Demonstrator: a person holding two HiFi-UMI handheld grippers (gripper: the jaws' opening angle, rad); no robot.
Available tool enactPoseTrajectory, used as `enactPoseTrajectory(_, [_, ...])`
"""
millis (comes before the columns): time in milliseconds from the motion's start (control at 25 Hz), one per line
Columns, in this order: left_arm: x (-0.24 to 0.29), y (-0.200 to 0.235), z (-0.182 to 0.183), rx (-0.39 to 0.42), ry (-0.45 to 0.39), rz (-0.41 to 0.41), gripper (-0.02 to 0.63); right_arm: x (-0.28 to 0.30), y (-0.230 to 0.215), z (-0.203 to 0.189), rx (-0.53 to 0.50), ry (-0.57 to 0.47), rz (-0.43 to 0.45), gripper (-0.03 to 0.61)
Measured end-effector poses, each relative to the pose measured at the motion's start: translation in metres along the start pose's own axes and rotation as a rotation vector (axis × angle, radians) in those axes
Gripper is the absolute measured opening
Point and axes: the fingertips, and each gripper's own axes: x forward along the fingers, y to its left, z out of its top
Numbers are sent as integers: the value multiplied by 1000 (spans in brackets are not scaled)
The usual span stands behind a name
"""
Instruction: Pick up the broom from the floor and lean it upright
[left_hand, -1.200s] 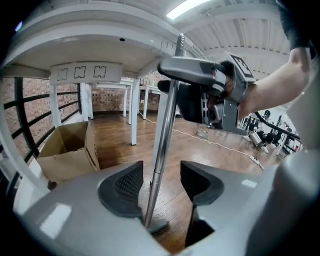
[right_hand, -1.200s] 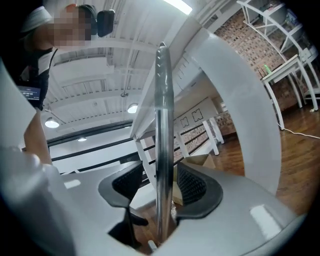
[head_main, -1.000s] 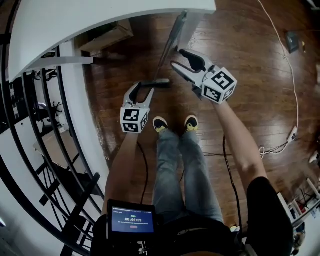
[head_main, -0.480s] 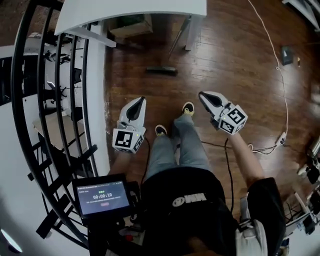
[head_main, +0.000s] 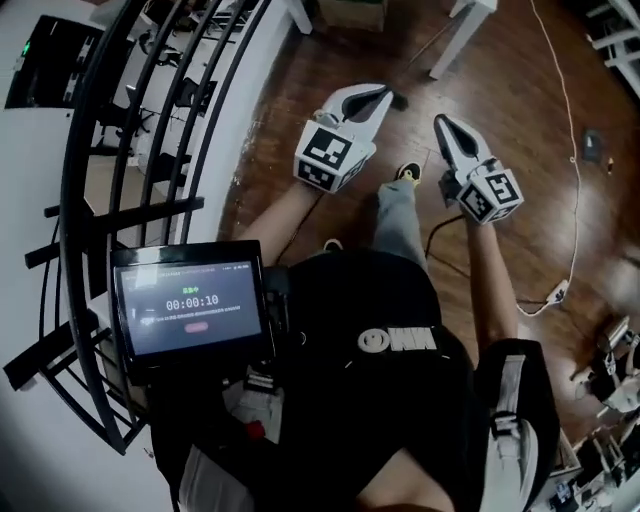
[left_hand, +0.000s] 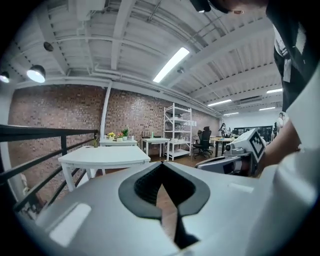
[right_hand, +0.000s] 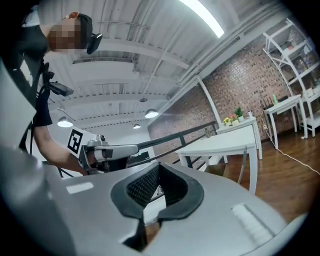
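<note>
In the head view, the left claw (head_main: 386, 93) and the right claw (head_main: 441, 122) are held up in front of the body, both pressed together and empty. A dark shape on the wooden floor (head_main: 520, 150), just beyond the left claw's tip, is taken for the head of the grey-handled broom (head_main: 400, 101). Its long axis seems to run far and right toward the white surface (head_main: 455, 40).

In the left gripper view, the claw (left_hand: 162, 167) is seen closed on nothing, and no broom is made out.

In the right gripper view, the claw (right_hand: 159, 169) is likewise closed on nothing. A thin grey pole (right_hand: 244, 167), probably the handle, is seen slanted against the surface, far ahead and to the right.
</note>
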Motion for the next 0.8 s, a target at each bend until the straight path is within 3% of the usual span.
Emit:
enactPoseTrajectory(200, [-41,-23,20,-10,20,-16,14,3,55,29,-26,-39,-4,5])
enactPoseTrajectory(360, [-69,-40,27,1,-13,-32,14,6,104,33,-87,-46,25,3])
enactPoseTrajectory(560, [-49,-62,47,16,2,-31,12,-10,109,54,-101,-55,53,3])
enactPoseTrajectory(800, [-87,-101,52,14,-54,-34,12,-43,149,44,-203,-13,10,3])
